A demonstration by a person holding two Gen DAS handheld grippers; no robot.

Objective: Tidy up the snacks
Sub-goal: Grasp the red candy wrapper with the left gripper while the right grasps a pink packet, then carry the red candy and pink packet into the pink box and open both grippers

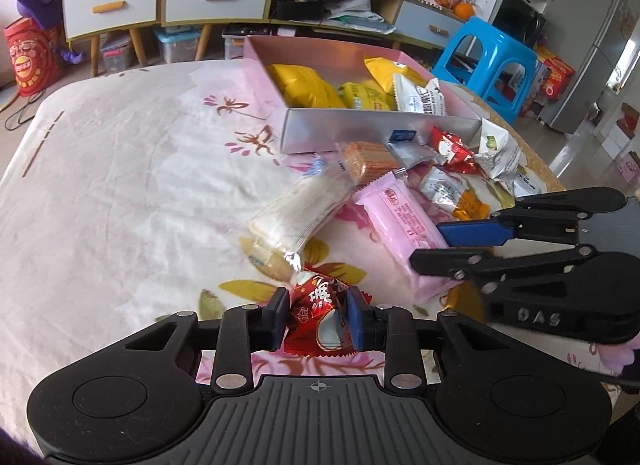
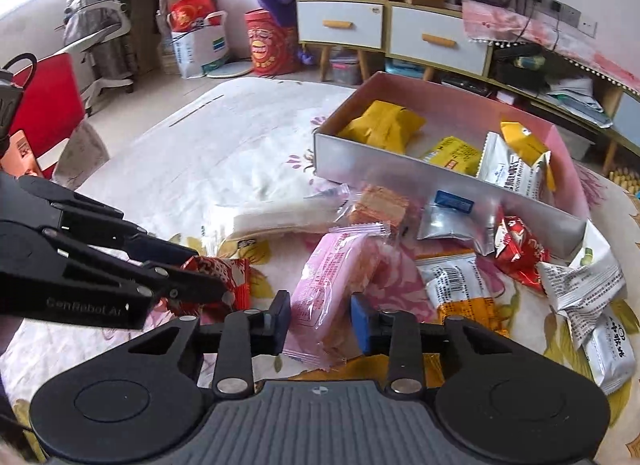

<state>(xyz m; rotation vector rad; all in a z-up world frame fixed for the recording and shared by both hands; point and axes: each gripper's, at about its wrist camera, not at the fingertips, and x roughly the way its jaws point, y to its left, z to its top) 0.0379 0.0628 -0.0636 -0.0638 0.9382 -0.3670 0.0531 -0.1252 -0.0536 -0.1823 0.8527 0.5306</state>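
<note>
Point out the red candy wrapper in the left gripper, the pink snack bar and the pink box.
red candy wrapper (image 1: 318,311): left wrist view, crinkled middle between the fingers.
left gripper (image 1: 318,319): left wrist view, between the fingertips.
pink snack bar (image 2: 336,285): right wrist view, wrapper's middle.
pink box (image 1: 340,131): left wrist view, silvery near wall.

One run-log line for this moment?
left tool: shut on red candy | right tool: open, straddling pink packet | box: partly filled

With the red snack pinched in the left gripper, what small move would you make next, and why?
Probably lift the left gripper and carry its red snack packet toward the pink box. The packet already sits clamped between the fingers, the box holds other sorted snacks, and the right gripper is open around the pink wafer packet.
</note>
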